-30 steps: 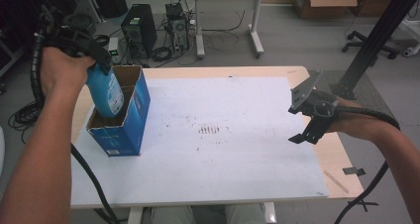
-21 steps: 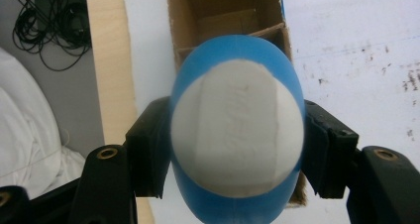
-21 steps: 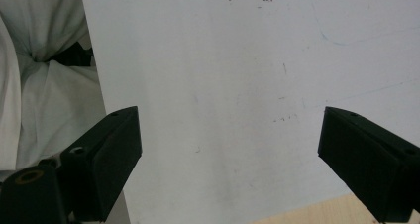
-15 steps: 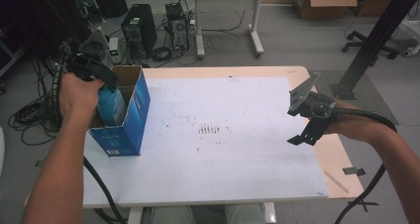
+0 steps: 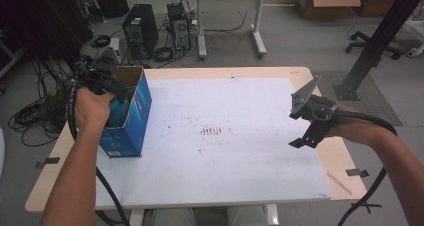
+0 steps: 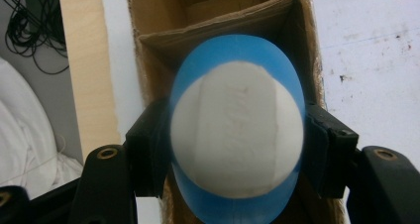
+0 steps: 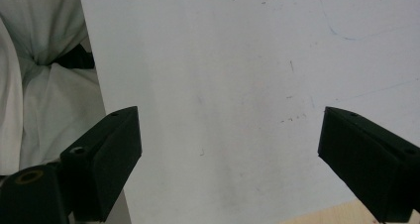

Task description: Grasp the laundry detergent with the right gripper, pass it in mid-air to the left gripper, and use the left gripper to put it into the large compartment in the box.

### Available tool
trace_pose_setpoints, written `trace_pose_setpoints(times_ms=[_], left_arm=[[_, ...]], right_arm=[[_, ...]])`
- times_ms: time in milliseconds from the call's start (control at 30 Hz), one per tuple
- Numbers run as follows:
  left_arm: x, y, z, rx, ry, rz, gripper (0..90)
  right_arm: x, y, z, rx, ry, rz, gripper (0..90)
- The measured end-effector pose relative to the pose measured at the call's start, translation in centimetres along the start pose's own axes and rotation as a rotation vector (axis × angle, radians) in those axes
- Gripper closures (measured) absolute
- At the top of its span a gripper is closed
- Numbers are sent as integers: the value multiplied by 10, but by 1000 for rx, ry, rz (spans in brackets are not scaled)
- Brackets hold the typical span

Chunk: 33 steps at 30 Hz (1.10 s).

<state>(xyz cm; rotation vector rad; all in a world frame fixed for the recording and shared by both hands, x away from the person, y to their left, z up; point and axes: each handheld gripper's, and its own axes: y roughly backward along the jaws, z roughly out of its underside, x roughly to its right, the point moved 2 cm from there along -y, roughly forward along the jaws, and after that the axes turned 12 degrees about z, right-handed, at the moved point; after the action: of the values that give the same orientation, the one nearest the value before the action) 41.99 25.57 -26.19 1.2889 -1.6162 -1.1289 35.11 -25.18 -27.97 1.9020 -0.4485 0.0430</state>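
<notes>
Blue plastic with a white base is filling the middle of the left gripper view: a bottle is sitting clamped between the two black jaws of the left gripper, one pad pressing on each of its sides. Beyond it the brown inside of an open cardboard box is showing, with the bottle hanging inside the opening.

From the high view, the left gripper is reaching down into the top of that box, which is blue on the outside and is standing upright at the left edge of the white board that is covering most of the wooden table. A little of the blue bottle is peeking out inside the box, just below the hand.

Well apart on the right side, the right gripper is hovering over the board's right edge, near the person. Its jaws are standing wide apart with nothing between them, and the right gripper view is looking between them onto the bare, faintly scuffed board.
</notes>
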Motion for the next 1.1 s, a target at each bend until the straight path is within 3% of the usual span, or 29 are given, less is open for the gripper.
trace_pose_setpoints(times_ms=[733,1100], left_arm=[[-9,-27,10,-39,1,21,380],[-12,-28,10,-48,-2,37,378]], right_arm=[[0,-6,3,-11,-13,-11,96],[0,-8,4,-13,-15,-14,95]])
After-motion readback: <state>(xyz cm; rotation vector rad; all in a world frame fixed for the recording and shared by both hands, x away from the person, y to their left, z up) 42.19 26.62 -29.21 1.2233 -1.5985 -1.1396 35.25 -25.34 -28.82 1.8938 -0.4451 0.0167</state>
